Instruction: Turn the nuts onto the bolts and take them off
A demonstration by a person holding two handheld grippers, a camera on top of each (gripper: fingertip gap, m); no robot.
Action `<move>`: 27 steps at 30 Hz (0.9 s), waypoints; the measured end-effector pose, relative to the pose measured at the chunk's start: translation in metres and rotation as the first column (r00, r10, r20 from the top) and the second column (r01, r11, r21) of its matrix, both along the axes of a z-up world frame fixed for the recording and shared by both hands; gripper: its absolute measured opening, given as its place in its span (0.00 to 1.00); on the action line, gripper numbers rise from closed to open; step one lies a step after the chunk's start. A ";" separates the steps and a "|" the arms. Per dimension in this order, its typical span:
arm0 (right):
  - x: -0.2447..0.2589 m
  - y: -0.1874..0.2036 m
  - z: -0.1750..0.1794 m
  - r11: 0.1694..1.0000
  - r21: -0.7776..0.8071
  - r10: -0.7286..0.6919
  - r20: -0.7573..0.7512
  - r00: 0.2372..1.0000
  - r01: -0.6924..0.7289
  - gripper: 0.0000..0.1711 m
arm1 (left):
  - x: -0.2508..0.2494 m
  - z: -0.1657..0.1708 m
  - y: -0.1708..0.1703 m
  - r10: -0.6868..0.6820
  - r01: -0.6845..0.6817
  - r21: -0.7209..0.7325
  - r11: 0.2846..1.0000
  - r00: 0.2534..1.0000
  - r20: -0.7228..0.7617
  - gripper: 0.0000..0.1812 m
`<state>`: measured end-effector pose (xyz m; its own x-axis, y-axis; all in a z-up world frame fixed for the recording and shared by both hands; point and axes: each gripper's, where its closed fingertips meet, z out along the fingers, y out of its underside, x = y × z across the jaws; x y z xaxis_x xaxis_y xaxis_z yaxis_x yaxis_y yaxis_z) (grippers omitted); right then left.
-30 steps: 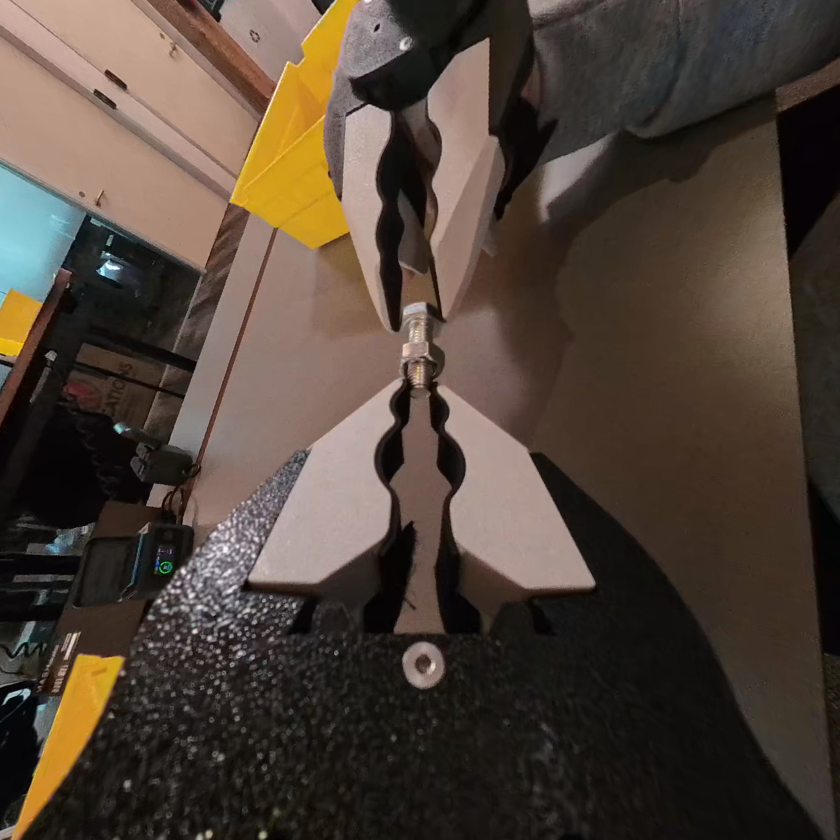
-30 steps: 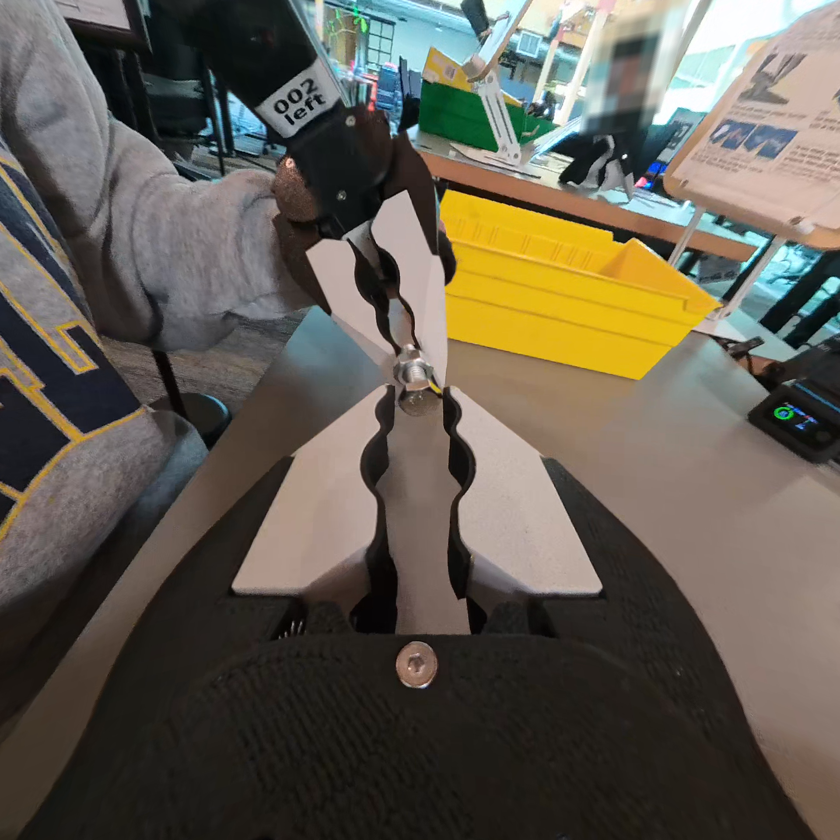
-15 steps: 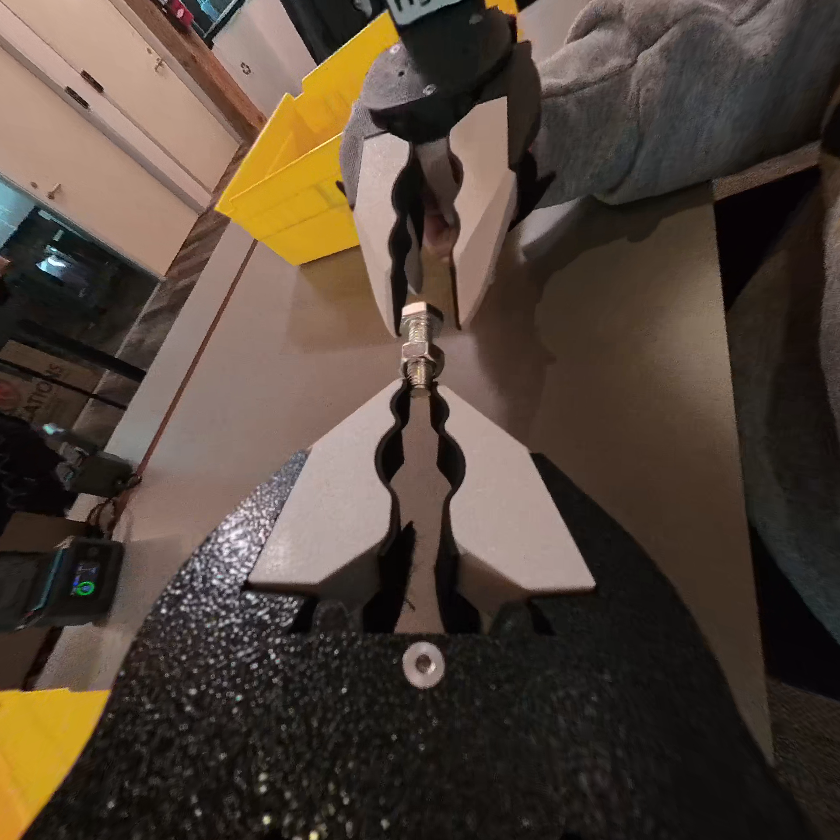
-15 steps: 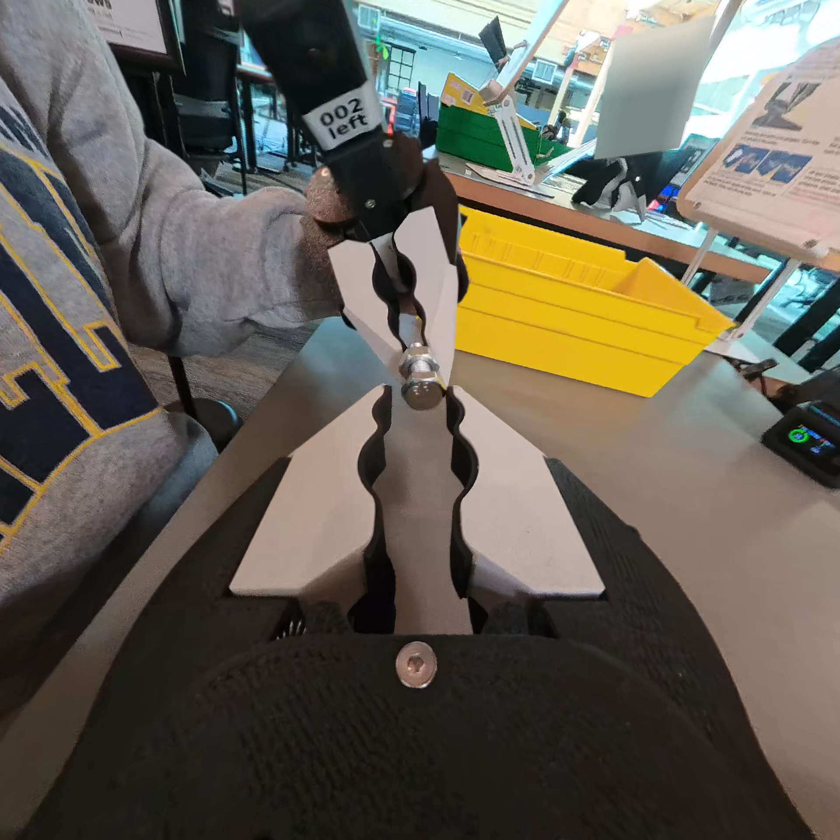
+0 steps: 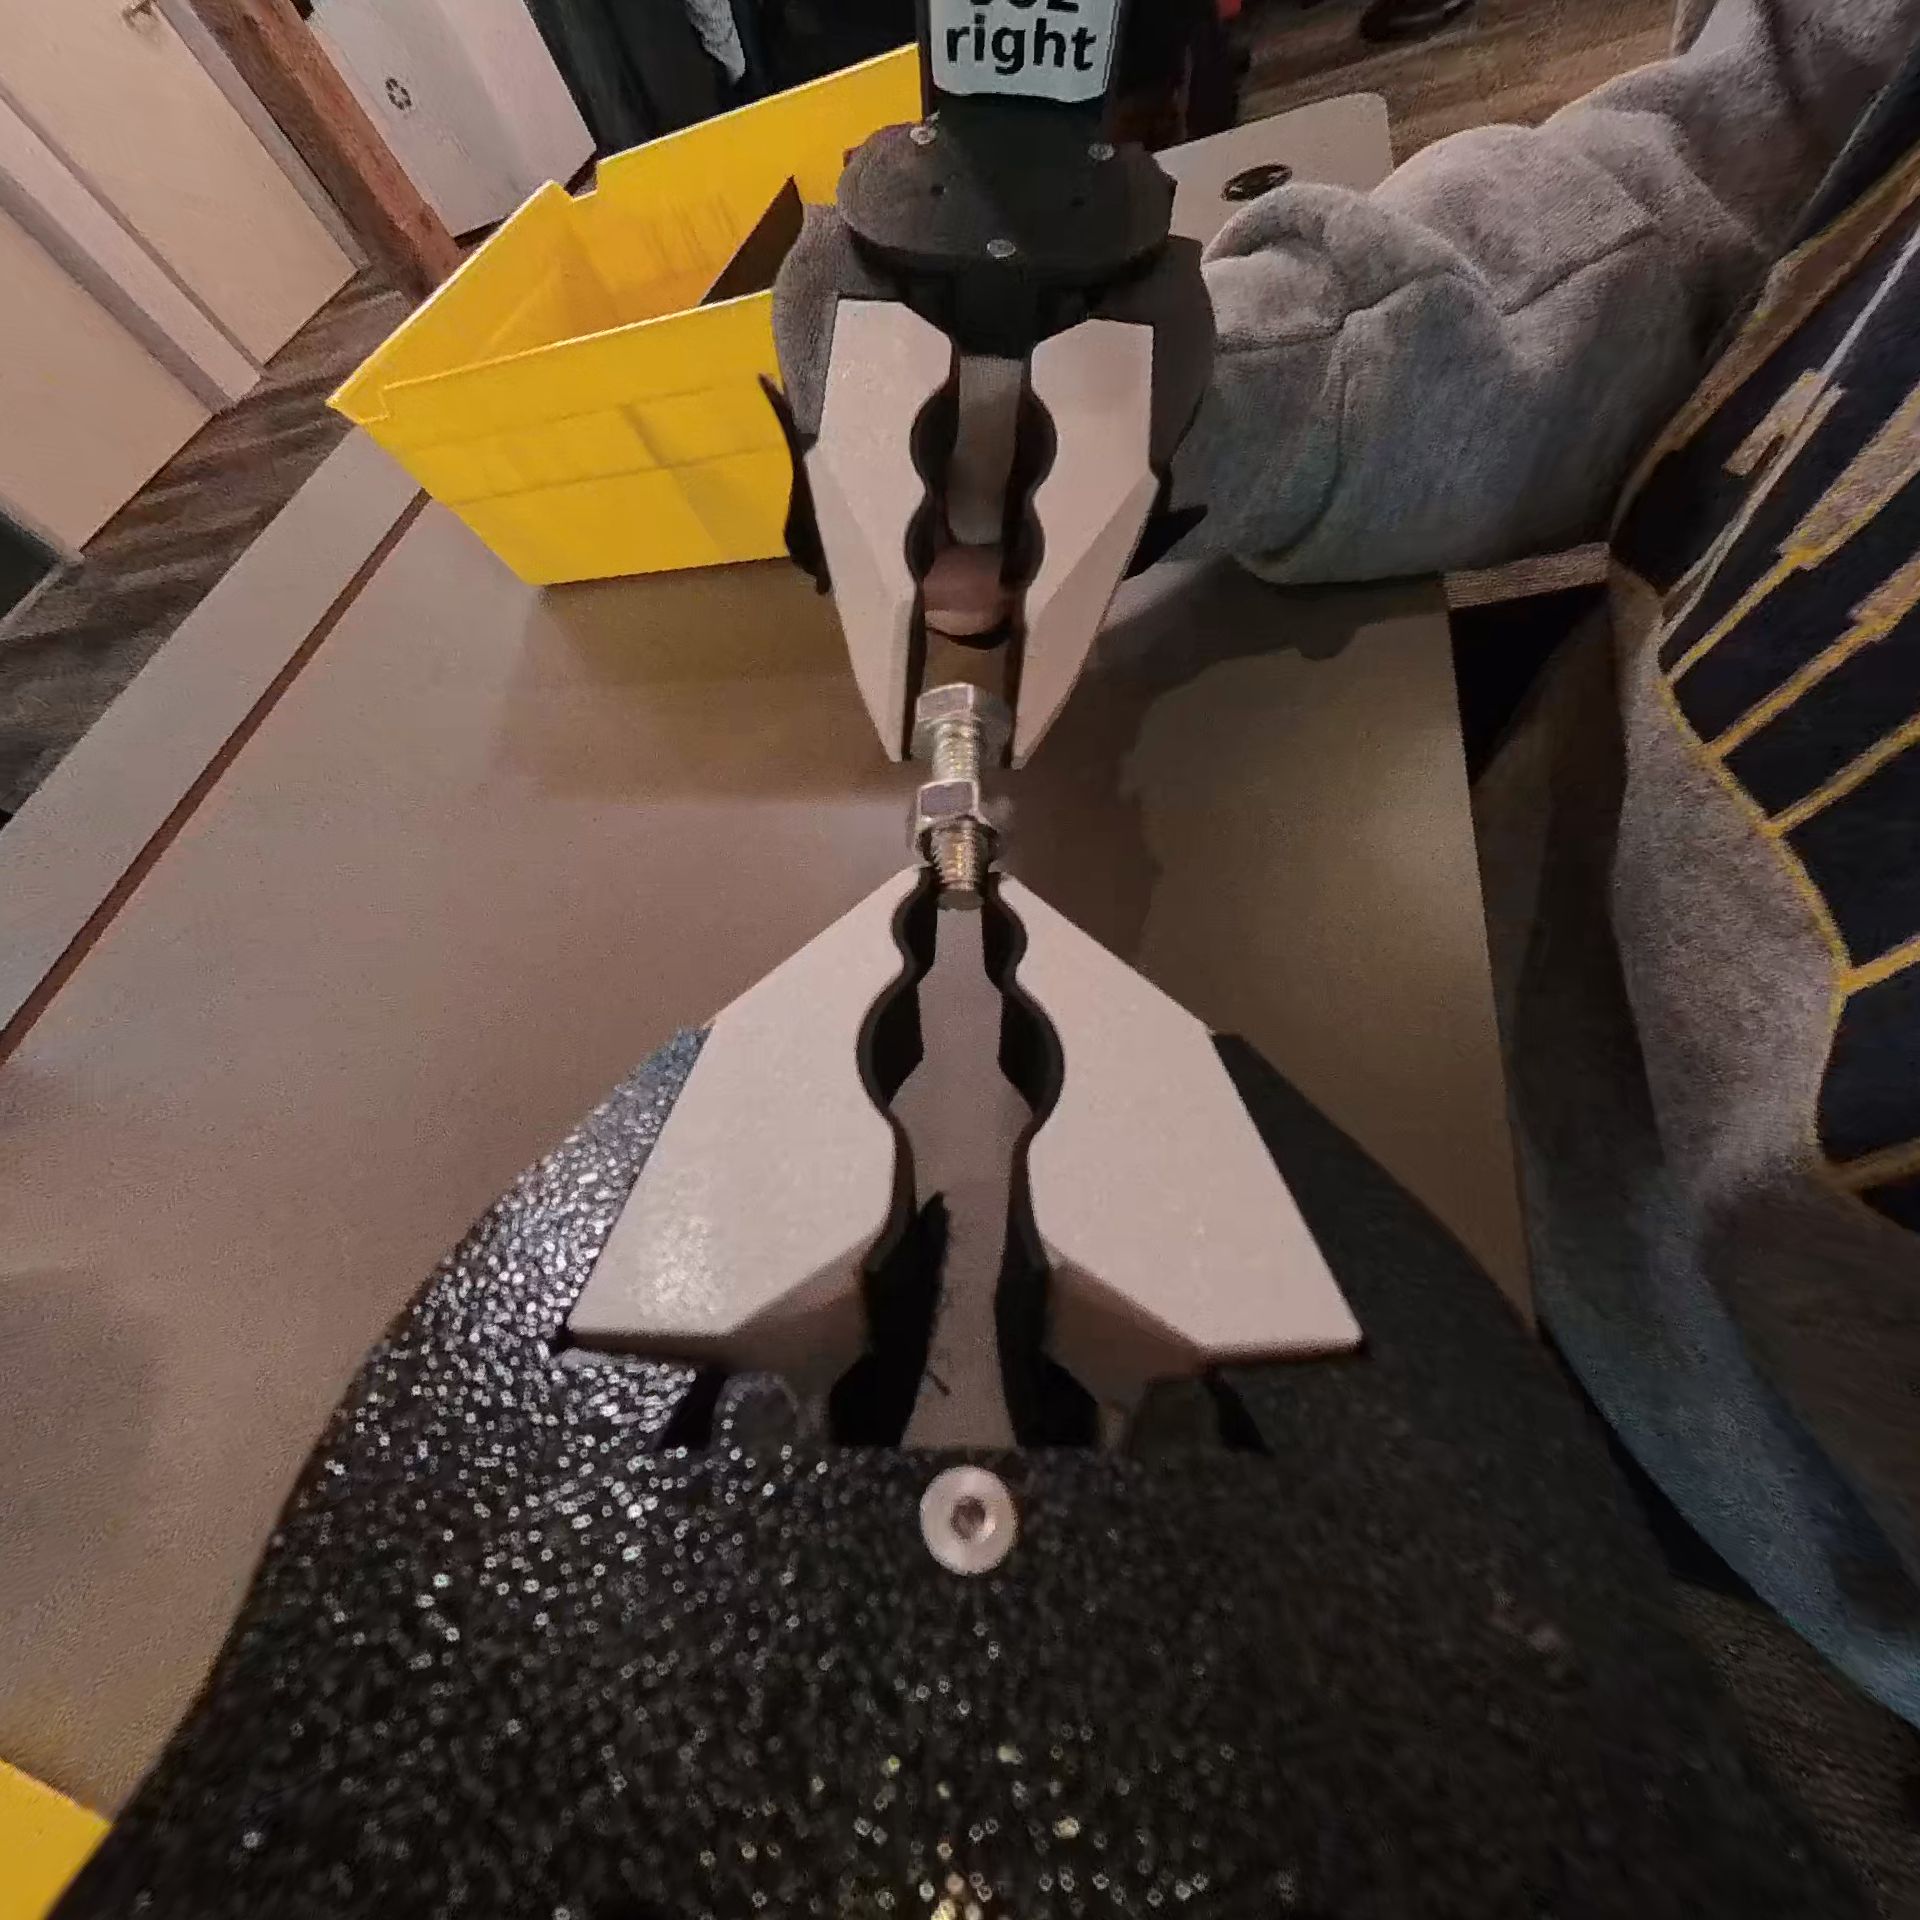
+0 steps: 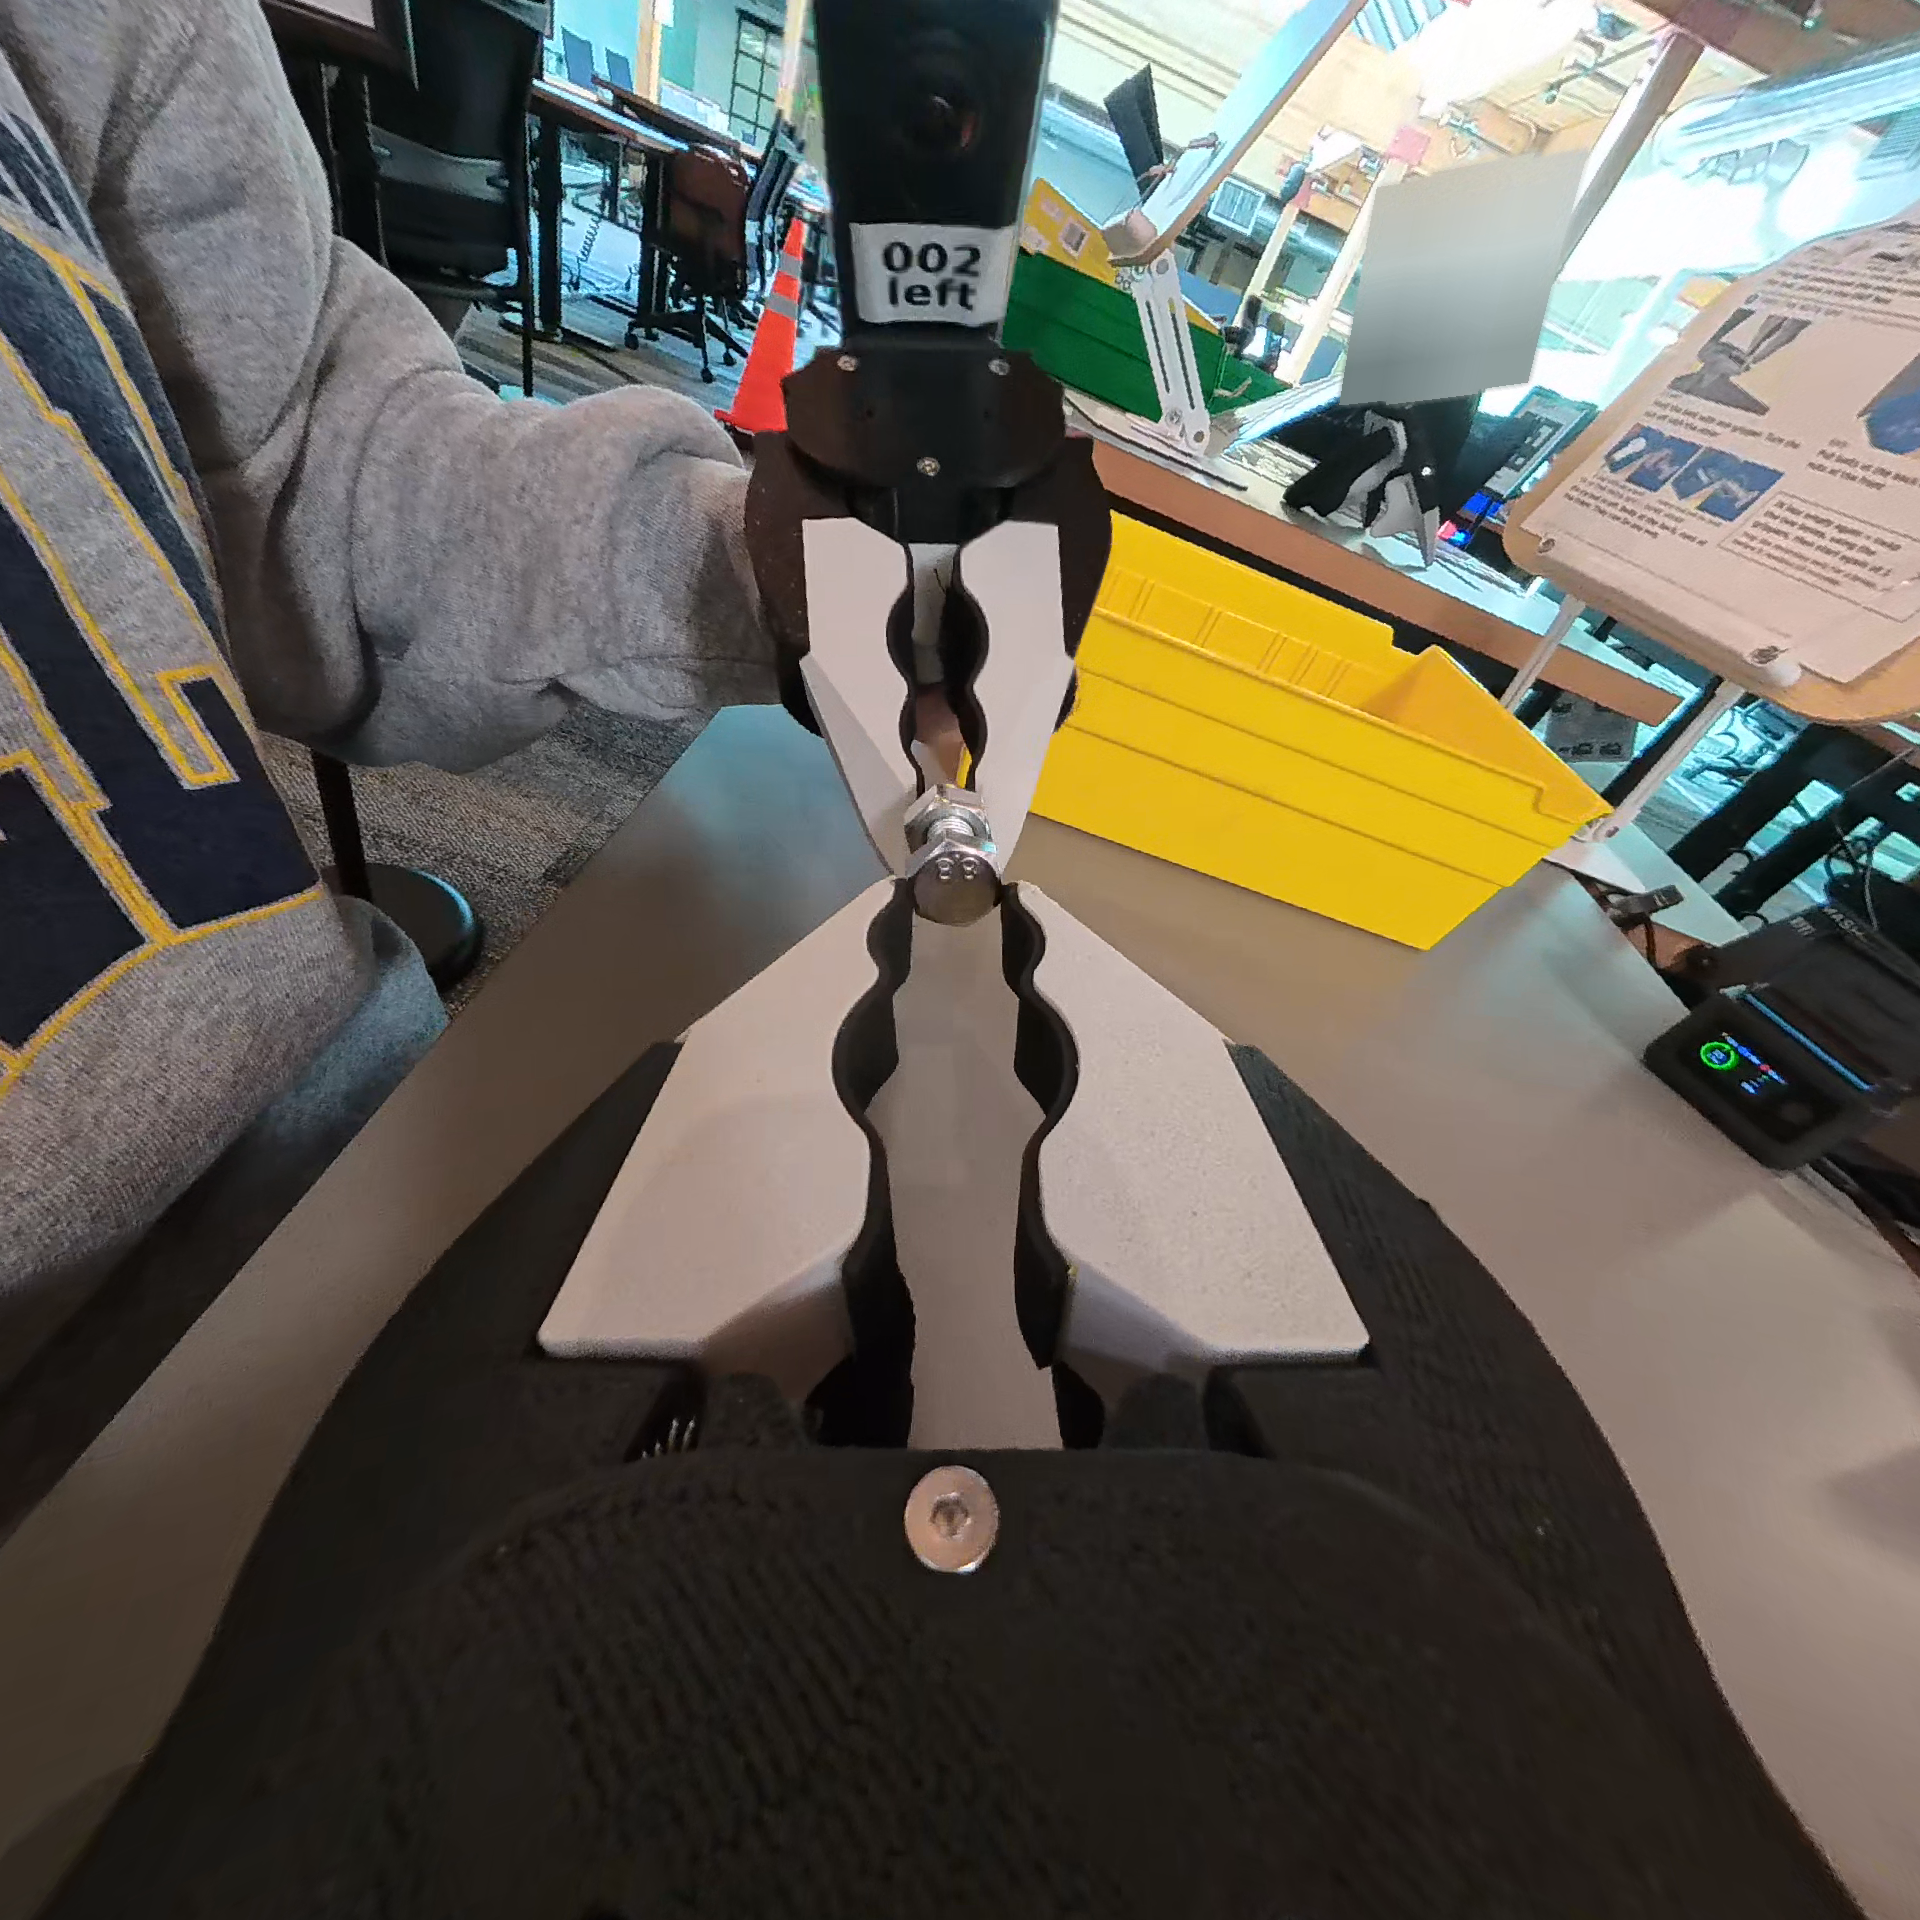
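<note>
Both hand-held grippers clamp 1 bolt (image 5: 958, 769) above grey table (image 5: 436, 831) near yellow bin (image 6: 1299, 748).

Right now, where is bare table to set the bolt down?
Bare grey tabletop lies between the yellow plastic bin and the left gripper. Also between bin and small black screen device. Crowded: the grey sleeves beside the right gripper.

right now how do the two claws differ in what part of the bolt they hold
The right claw grips the bolt's hex head; the left claw grips its threaded tip. The right claw sits away from the nut; the left claw's fingertips lie right beside it. Both are shut on the same bolt, pointing at each other above the table.
</note>
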<state>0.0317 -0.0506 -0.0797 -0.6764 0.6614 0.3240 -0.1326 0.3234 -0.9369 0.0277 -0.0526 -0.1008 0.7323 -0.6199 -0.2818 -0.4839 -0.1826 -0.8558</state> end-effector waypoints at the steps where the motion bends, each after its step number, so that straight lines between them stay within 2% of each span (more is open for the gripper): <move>1: 0.000 0.000 0.000 1.000 -0.003 -0.001 -0.003 1.000 0.001 0.09 | 0.000 0.000 0.000 0.003 -0.003 -0.006 1.000 1.000 0.004 0.04; 10: -0.001 0.000 0.000 1.000 0.020 -0.014 -0.037 0.999 0.015 0.11 | -0.002 -0.008 -0.002 -0.008 0.007 -0.080 0.997 1.000 -0.006 0.04; 16: 0.002 -0.003 -0.002 1.000 0.023 0.017 -0.012 1.000 -0.017 0.09 | 0.000 -0.009 -0.006 -0.027 0.030 -0.101 0.994 0.999 0.032 0.03; 19: 0.001 -0.001 0.001 1.000 0.001 0.008 -0.011 1.000 -0.008 0.09 | -0.001 -0.004 -0.003 -0.010 0.013 -0.057 0.998 0.998 0.054 0.04; 21: 0.001 0.001 0.002 1.000 -0.021 0.001 -0.001 1.000 -0.001 0.09 | -0.003 0.005 -0.002 0.003 -0.004 0.019 1.000 0.999 0.051 0.20; 22: 0.000 0.003 0.002 1.000 -0.024 -0.006 0.001 1.000 0.006 0.09 | -0.001 0.010 -0.003 -0.009 0.007 0.066 0.998 0.999 0.038 0.23; 25: 0.001 0.003 0.004 0.999 -0.049 0.001 0.009 1.000 -0.001 0.09 | 0.012 0.019 -0.009 -0.077 0.077 0.156 0.985 0.997 -0.010 0.23; 27: 0.003 0.002 0.009 0.997 -0.078 0.015 -0.001 1.000 -0.015 0.09 | 0.015 0.014 -0.009 -0.084 0.085 0.129 0.988 0.996 -0.012 0.25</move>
<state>0.0342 -0.0486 -0.0709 -0.6865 0.6743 0.2721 -0.1371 0.2476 -0.9591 0.0425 -0.0617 -0.0865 0.6770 -0.6374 -0.3680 -0.4982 -0.0288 -0.8666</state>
